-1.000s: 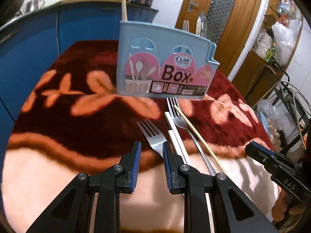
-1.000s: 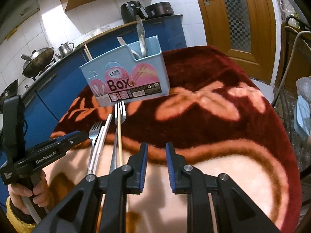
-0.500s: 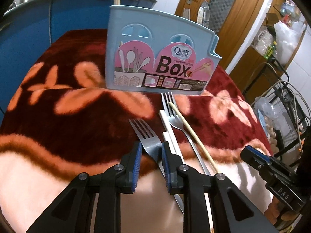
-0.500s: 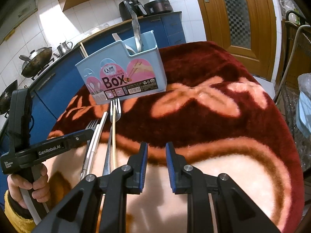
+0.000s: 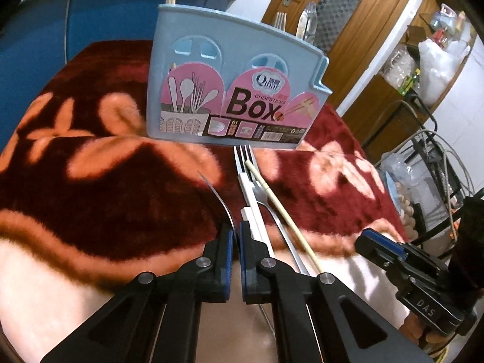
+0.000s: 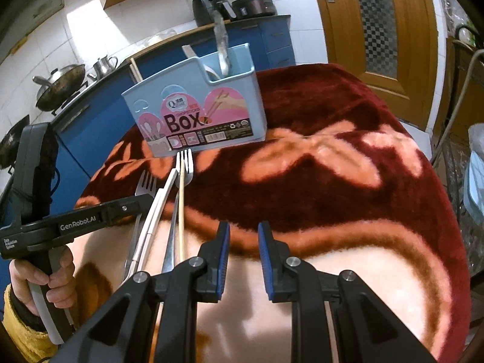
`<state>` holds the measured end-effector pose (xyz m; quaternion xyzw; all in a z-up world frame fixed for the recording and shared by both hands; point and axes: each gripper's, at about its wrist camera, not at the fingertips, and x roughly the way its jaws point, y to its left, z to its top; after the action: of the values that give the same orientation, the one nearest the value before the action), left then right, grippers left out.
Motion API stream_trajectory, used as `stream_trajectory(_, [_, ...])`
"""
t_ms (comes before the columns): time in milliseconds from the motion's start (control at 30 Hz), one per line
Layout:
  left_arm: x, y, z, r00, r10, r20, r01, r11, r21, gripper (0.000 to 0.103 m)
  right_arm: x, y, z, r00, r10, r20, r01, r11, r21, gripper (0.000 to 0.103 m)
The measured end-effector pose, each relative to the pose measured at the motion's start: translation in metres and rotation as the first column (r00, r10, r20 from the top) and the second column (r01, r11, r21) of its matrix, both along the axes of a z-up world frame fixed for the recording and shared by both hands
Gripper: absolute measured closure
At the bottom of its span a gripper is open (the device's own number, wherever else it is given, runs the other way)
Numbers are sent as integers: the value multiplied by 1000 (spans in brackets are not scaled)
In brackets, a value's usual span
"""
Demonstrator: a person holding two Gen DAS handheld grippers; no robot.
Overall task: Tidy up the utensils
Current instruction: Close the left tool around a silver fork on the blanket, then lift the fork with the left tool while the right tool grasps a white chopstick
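A light blue utensil box (image 5: pixel 230 90) stands on the red flowered cloth, also in the right wrist view (image 6: pixel 199 115), with a chopstick, a fork and other utensils in it. In front of it lie a fork (image 5: pixel 246 163), white chopsticks (image 5: pixel 251 199) and a wooden chopstick (image 5: pixel 281 208). My left gripper (image 5: pixel 236 236) is shut on another fork (image 5: pixel 219 196), seen edge-on with its head tilted up; it also shows in the right wrist view (image 6: pixel 145 183). My right gripper (image 6: pixel 243 236) is open and empty, right of the utensils.
Blue kitchen cabinets (image 6: pixel 99 115) with pans and a kettle stand behind the table. A wooden door (image 6: pixel 378 24) is at the back right. A wire rack (image 5: pixel 435 163) with bags stands off the table's right edge.
My left gripper moved forward over the left fork and shut on it; the fork now tilts on edge between the fingers. The right gripper stayed nearly still.
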<state>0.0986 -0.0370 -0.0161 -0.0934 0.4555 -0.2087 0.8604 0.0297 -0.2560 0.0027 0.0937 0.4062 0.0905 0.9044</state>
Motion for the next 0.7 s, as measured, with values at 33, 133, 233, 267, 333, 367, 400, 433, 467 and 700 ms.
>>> stream_trajectory(33, [-2, 2, 3, 1000, 3, 14, -3, 1000, 0, 100, 1, 2, 1, 1000, 8, -2, -8, 1000, -5, 81])
stream_trajectory(133, [-7, 5, 13, 998, 12, 64, -13, 1000, 15, 101, 4, 11, 5, 999, 46, -10, -46, 999, -24, 81])
stream_trajectory(233, [-12, 11, 23, 993, 24, 114, -28, 999, 31, 102, 8, 21, 9, 996, 83, -20, -83, 995, -47, 81])
stream_trajectory(267, [-13, 13, 26, 991, 30, 132, -36, 999, 40, 102, 9, 23, 10, 996, 91, -23, -92, 994, -52, 80])
stream_trajectory(333, [-17, 18, 34, 984, 43, 174, -52, 997, 50, 102, 13, 31, 12, 992, 122, -37, -124, 990, -71, 80])
stream_trajectory(367, [-18, 20, 37, 982, 45, 185, -56, 997, 51, 102, 14, 34, 12, 991, 129, -42, -132, 988, -76, 79])
stream_trajectory(400, [-20, 23, 40, 978, 49, 202, -61, 997, 54, 102, 17, 38, 13, 987, 147, -56, -152, 985, -86, 79])
stream_trajectory(433, [-22, 25, 43, 974, 52, 221, -67, 996, 61, 102, 18, 41, 13, 985, 157, -64, -163, 983, -90, 79])
stream_trajectory(467, [-23, 26, 45, 970, 54, 236, -72, 995, 68, 102, 22, 45, 13, 982, 173, -80, -180, 979, -100, 79])
stream_trajectory(700, [-31, 34, 54, 955, 60, 291, -87, 993, 83, 102, 46, 61, 7, 962, 215, -171, -241, 958, -153, 79])
